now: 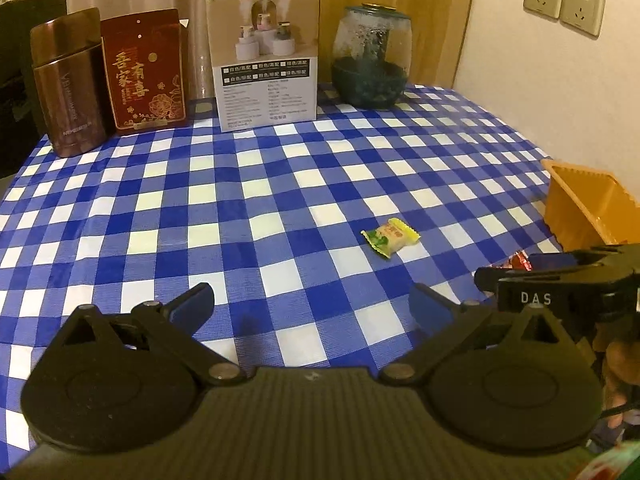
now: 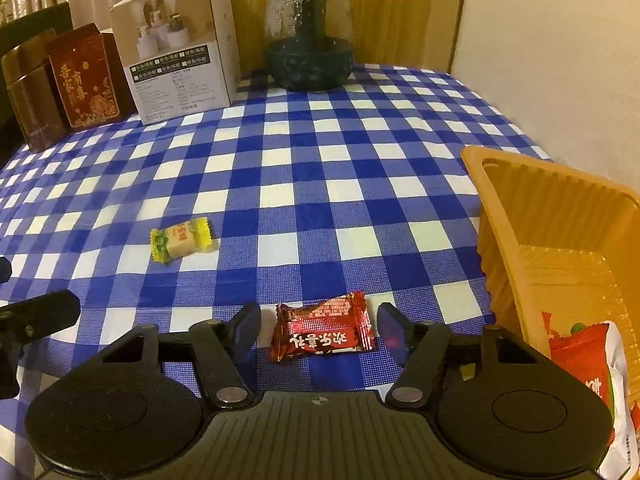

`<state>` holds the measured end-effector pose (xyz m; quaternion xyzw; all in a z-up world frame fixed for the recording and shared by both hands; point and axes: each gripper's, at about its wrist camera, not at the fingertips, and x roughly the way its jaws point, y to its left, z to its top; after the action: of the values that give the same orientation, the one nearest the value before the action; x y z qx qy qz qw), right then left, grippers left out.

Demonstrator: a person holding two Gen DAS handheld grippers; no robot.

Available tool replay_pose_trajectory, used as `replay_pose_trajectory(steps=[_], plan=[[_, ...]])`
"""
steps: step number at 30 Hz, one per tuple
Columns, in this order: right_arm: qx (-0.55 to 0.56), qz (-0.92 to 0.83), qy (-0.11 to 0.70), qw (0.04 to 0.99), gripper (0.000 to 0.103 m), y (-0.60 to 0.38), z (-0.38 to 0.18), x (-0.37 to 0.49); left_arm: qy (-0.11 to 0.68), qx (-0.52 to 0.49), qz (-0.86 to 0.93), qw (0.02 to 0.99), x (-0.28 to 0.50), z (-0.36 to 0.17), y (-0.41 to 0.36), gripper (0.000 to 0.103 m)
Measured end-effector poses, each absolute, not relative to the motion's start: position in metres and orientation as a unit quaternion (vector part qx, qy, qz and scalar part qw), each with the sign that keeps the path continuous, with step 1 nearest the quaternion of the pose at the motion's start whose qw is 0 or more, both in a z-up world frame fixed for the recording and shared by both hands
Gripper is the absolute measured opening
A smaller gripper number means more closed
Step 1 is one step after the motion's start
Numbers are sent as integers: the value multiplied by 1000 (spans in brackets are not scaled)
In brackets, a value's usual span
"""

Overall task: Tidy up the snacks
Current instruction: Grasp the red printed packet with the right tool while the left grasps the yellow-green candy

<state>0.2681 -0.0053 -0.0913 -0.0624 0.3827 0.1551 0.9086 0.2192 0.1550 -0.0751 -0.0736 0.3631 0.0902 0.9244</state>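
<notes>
Right wrist view: right gripper (image 2: 318, 330) spread wide astride red candy (image 2: 323, 334), gripping nothing, tray (image 2: 500, 216) alongside for drop-off; left gripper (image 1: 312, 306) wide, empty.

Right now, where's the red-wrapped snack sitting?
In the right wrist view, the red-wrapped snack lies flat on the checkered tablecloth, between the open fingers of the right gripper, left of the orange tray and nearer than the yellow candy.

A red-wrapped snack (image 2: 324, 334) lies flat near the orange tray (image 2: 520, 216); a yellow-green candy (image 2: 181, 238) lies further left.
</notes>
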Motion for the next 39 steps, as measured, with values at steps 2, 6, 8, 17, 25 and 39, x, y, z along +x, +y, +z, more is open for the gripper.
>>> replay_pose_trajectory(steps=[2, 6, 8, 17, 25, 39], plan=[[-62, 154, 382, 909, 50, -5, -91, 268, 363, -72, 89, 925, 219, -75, 154, 103], [-61, 152, 382, 910, 41, -6, -90, 267, 363, -71, 89, 925, 219, -75, 154, 103], [-61, 153, 381, 910, 40, -7, -90, 266, 362, -72, 88, 925, 219, -75, 154, 103], [-36, 167, 364, 916, 39, -14, -76, 259, 360, -53, 63, 929, 230, -75, 150, 103], [-15, 175, 352, 919, 39, -19, -64, 261, 342, 11, 14, 940, 253, -82, 134, 96], [11, 172, 351, 920, 39, -32, -63, 267, 332, 66, -37, 940, 297, -104, 124, 70]])
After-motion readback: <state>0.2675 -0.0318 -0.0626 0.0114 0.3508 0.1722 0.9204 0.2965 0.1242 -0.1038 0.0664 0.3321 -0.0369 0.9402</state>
